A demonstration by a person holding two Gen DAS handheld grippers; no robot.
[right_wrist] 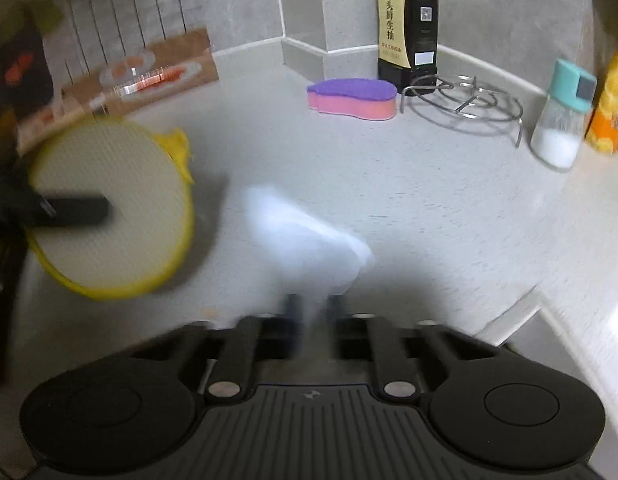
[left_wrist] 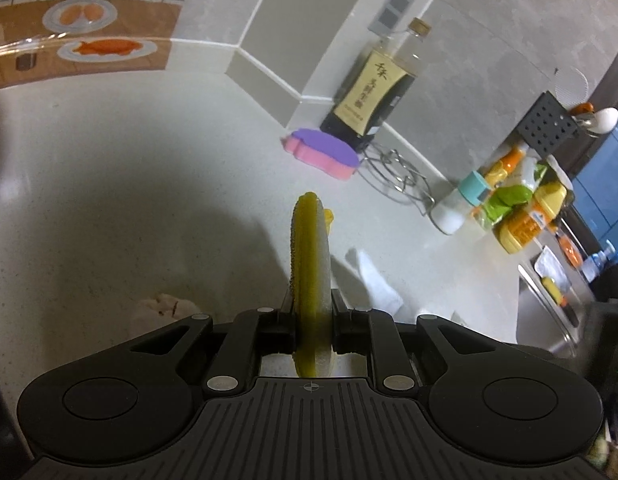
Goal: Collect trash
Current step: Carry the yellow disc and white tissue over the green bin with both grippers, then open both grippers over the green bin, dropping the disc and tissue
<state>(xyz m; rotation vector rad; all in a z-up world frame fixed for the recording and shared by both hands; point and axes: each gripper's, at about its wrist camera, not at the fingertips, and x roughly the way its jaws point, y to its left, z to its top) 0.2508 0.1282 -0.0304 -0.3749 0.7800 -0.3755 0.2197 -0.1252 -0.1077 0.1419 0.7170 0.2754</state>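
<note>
Collecting step under way. Left gripper (left_wrist: 311,312) fingers clamped on round yellow-rimmed scouring pad (left_wrist: 311,276), held edge-up above bench (left_wrist: 109,200). Right gripper (right_wrist: 313,306) fingers nipped shut on white tissue (right_wrist: 309,236), mid-bench. Crumpled tissue (left_wrist: 161,306) lies near front edge. Next move, likely: carry tissue to bin, none in view.

Indoor light, kinda dim and cool overall. The left wrist view is fairly sharp, with a big soft shadow pooling on the bench (left_wrist: 109,184) under the tongs, and corners going dark from the fisheye vignette. Straight wall edges bow heavily toward the rim. The right wrist view is smeared by motion blur: the white tissue (right_wrist: 309,240) is a ghostly streak, the yellow disc (right_wrist: 109,208) is soft, and the left edge is mush. The bottle (right_wrist: 407,24) at the back stays readable. A dark shadow sits right ahead of the tongs.
</note>
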